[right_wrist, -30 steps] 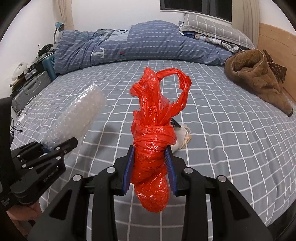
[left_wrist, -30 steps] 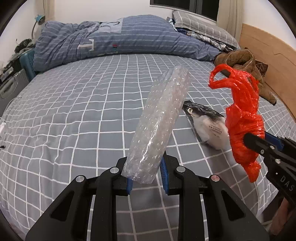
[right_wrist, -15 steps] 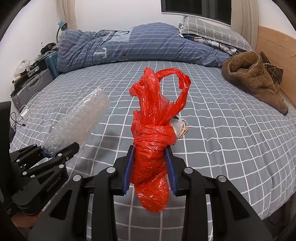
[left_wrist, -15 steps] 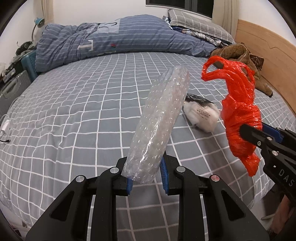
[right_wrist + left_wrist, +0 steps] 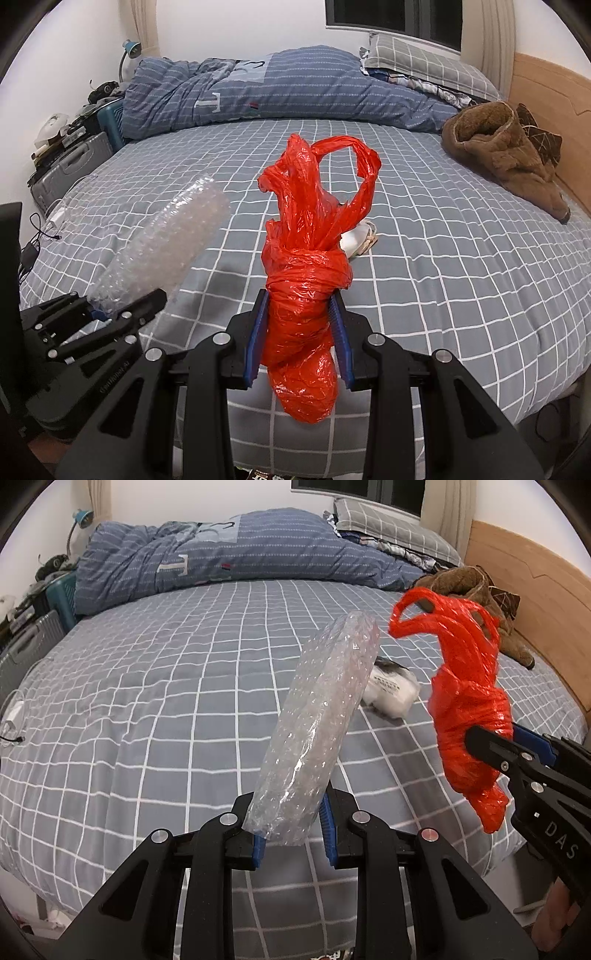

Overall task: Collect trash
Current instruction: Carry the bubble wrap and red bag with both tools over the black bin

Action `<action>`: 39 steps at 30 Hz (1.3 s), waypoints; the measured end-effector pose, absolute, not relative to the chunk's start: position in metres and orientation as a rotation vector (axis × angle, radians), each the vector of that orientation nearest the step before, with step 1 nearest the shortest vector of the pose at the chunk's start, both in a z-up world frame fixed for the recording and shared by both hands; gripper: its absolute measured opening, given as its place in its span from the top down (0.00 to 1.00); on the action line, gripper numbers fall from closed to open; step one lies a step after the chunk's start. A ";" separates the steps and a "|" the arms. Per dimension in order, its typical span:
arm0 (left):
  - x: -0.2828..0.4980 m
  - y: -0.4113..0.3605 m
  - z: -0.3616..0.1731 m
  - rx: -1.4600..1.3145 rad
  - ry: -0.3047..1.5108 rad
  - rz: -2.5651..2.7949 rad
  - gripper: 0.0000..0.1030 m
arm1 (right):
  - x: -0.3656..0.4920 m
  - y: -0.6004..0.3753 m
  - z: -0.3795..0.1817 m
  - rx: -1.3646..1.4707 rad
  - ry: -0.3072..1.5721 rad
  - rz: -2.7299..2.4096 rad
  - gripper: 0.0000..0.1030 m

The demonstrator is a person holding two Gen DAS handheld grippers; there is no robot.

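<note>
Looking along the left gripper [image 5: 291,832], the blue pads are clamped on the lower end of a roll of clear bubble wrap [image 5: 321,716], which rises tilted up and to the right above the grey checked bed [image 5: 147,709]. On the right of this view, the right gripper [image 5: 491,738] holds a knotted red plastic bag [image 5: 469,716] clear of the bed. A white wrapped packet [image 5: 391,694] lies on the sheet between and behind the two held items. A blue striped duvet [image 5: 236,557] is heaped along the far edge, and a brown fleece garment [image 5: 476,590] rests near the wooden headboard [image 5: 524,587].

Looking along the right gripper [image 5: 299,339], both pads press the twisted middle of the red plastic bag [image 5: 310,266]; its handles loop upward. At lower left, the left gripper [image 5: 107,314] grips the bubble wrap [image 5: 162,243], well apart from the bag. The white packet [image 5: 360,236] shows partly behind the bag
</note>
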State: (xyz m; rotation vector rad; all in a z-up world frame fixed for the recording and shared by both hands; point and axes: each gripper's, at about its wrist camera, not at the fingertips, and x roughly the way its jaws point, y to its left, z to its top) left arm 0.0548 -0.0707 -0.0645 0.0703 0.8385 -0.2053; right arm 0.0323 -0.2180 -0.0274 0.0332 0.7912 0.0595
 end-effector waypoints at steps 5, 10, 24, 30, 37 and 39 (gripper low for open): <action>0.044 -0.069 -0.063 0.066 0.840 -0.200 0.77 | 0.023 -0.214 -0.025 0.034 0.788 0.058 0.69; 0.033 -0.069 -0.066 0.072 0.855 -0.203 0.77 | 0.010 -0.212 -0.025 0.029 0.797 0.059 0.69; -0.013 -0.061 -0.070 0.062 0.872 -0.185 0.77 | -0.034 -0.203 -0.024 0.020 0.802 0.060 0.69; -0.040 -0.055 -0.075 0.057 0.889 -0.179 0.77 | -0.060 -0.194 -0.028 0.002 0.815 0.073 0.69; -0.071 -0.036 -0.080 0.037 0.911 -0.152 0.77 | -0.088 -0.180 -0.034 -0.010 0.831 0.094 0.69; -0.082 -0.031 -0.082 0.040 0.915 -0.143 0.77 | -0.096 -0.175 -0.031 -0.017 0.822 0.099 0.69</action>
